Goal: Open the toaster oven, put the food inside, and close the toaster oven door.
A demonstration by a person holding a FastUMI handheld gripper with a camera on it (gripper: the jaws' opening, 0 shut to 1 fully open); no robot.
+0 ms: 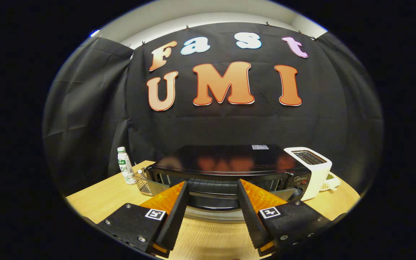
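Observation:
A black toaster oven (pixel 229 159) stands on the wooden table (pixel 103 198), just beyond my fingers. Its glossy top faces me, and a wire rack (pixel 211 186) shows in its front opening. The door (pixel 211 204) looks swung down toward me, with its near edge lying between my fingers, though I cannot tell this for sure. My gripper (pixel 212 181) is open, level with the oven's front, with nothing held between the fingers. A control knob (pixel 296 193) sits at the oven's right end, beside my right finger.
A white slot toaster (pixel 312 169) stands against the oven's right side, with a small white dish (pixel 332 180) behind it. Left of the oven are a small white bottle (pixel 125 168) and a wire mesh piece (pixel 143 185). Black cloth walls close in the back.

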